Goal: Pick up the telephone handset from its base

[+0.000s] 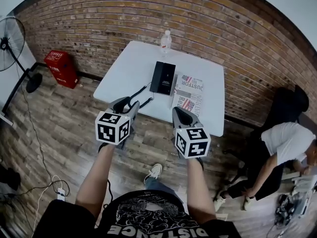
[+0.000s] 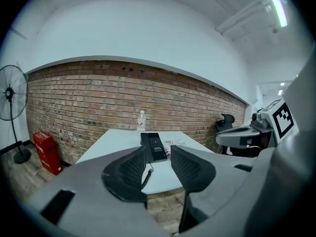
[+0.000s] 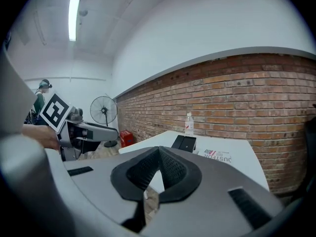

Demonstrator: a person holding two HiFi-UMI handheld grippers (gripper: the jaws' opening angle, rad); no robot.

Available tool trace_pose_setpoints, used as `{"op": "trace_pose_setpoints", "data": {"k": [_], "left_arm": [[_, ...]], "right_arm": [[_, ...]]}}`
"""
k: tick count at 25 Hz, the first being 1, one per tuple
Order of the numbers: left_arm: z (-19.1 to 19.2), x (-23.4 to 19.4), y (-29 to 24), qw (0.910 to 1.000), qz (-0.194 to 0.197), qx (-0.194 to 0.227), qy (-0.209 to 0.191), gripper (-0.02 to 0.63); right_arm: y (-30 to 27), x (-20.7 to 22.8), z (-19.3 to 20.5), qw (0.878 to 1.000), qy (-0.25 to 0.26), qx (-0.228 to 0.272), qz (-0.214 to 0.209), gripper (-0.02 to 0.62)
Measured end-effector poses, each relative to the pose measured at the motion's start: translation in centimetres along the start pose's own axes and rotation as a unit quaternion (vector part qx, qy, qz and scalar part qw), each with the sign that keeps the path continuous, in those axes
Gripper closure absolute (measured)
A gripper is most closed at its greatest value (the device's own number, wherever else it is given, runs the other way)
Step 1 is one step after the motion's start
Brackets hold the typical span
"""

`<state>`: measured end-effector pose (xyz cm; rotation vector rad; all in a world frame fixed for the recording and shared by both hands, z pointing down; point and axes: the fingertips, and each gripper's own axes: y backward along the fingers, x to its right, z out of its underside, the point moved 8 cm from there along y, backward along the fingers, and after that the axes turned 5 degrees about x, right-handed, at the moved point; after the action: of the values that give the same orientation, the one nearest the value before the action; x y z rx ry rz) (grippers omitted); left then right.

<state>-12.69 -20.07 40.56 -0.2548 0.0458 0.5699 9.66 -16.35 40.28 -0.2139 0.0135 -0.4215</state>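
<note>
One black handset [image 1: 157, 77] lies on its flat rectangular base [image 1: 169, 78] in the middle of the white worktop [image 1: 124, 68]. It is well ahead of both grippers, which are short of the near edge. The left gripper [image 1: 127, 104] is wide open and empty. The right gripper [image 1: 184, 114] has its ribbed pads [image 3: 171, 170] tip to tip, holding nothing. There is one coiled cord [image 1: 140, 94], one clear plastic bottle [image 1: 165, 41] and one newspaper [image 1: 188, 94].

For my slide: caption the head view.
Left gripper and right gripper held before a table bearing telephone, newspaper and bottle.
</note>
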Motion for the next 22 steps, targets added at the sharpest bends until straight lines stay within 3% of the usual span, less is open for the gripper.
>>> {"op": "trace_pose_setpoints", "data": {"k": [14,22], "left_arm": [[-2.8,-3.4,-14.1,0.9997,-0.007,-0.023,0.004,0.459],[-3.1,-4.0,-19.6,0.999,0.016,-0.042,0.004,0.459]], "right_arm": [[-10.5,9.7,-2.3,1.0,-0.005,-0.007,-0.012,0.594],[-14.1,13.3,-2.7,1.0,-0.019,-0.009,-0.018,0.594]]}}
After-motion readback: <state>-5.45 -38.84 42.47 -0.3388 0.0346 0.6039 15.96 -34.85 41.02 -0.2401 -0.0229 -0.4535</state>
